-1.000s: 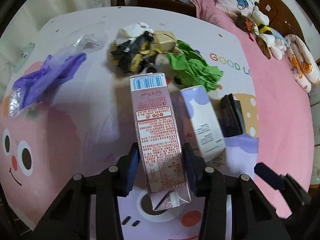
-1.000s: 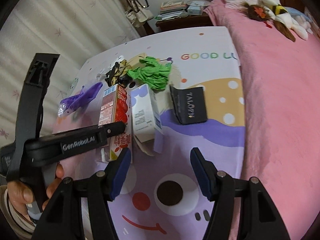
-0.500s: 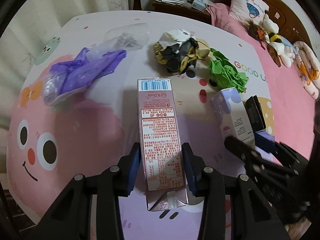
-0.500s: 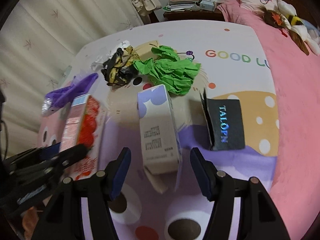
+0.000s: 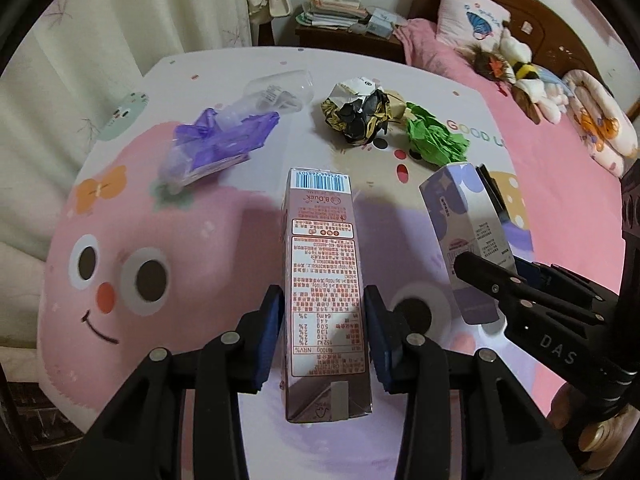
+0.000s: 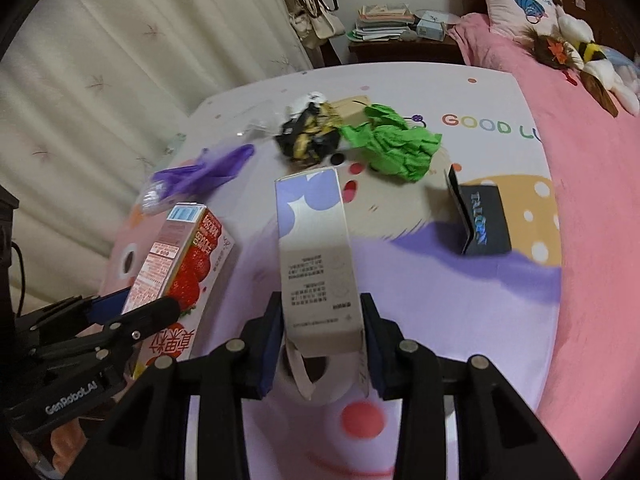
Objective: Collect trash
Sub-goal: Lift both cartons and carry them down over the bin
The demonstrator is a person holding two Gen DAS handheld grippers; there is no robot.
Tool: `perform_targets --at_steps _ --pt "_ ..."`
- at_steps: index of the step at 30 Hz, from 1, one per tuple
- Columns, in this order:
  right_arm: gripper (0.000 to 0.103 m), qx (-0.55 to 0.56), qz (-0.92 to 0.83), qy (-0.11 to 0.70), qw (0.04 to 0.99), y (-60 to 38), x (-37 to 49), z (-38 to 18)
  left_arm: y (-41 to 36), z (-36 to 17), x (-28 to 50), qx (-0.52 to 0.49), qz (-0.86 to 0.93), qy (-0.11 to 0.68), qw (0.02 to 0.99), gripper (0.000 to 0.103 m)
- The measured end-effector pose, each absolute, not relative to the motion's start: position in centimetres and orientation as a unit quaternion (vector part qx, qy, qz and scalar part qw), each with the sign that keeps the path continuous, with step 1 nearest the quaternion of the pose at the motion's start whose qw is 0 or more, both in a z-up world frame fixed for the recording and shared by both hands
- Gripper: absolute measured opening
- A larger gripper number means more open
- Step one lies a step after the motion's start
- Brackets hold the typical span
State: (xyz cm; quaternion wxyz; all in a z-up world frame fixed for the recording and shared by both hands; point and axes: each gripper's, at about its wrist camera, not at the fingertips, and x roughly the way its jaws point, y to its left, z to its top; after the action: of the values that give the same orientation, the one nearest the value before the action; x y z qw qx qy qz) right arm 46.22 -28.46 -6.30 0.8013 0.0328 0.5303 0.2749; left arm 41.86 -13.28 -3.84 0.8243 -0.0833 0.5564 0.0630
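Both cartons are lifted: left gripper (image 5: pixel 323 332) jaws clamp the strawberry carton (image 5: pixel 322 276), right gripper (image 6: pixel 320 340) jaws clamp the purple box (image 6: pixel 316 264); next comes a bin, with green paper (image 6: pixel 394 144) left at one o'clock.

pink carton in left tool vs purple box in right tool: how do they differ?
The strawberry milk carton is pink with a strawberry picture; the purple-and-white box has no fruit picture. The carton's near end is sealed; the box's near flaps hang open. Shared: each is clamped lengthwise, carton in the left tool, box in the right tool.

Glossy printed card carton (image 5: pixel 326 280); crumpled matt green paper (image 5: pixel 434 140); smooth mat (image 5: pixel 208 248).
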Motion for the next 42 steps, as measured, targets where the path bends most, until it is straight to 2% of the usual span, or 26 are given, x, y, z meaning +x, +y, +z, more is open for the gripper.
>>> perform_targets --at_steps 12,22,33,39,42 --pt "0.036 0.083 0.245 0.506 0.823 -26.3 32.8 -2.6 -7.9 1.4 29.0 -0.044 0.001 0.52 0.853 0.039" --pt "0.036 0.139 0.181 0.509 0.83 -21.9 18.3 -3.2 -1.2 1.2 17.1 -0.005 -0.057 0.516 0.855 0.039" --pt "0.036 0.147 0.143 0.576 0.791 -18.9 8.3 -8.8 -0.6 -5.8 9.0 0.022 -0.098 0.584 0.805 0.039" --pt "0.036 0.126 0.124 0.628 0.758 -18.1 6.4 -16.1 -2.1 -12.1 7.2 0.041 -0.099 0.623 0.775 0.039" --pt "0.036 0.114 0.116 0.647 0.745 -17.9 6.1 -20.9 -2.6 -17.1 6.6 0.046 -0.093 0.643 0.759 0.039"
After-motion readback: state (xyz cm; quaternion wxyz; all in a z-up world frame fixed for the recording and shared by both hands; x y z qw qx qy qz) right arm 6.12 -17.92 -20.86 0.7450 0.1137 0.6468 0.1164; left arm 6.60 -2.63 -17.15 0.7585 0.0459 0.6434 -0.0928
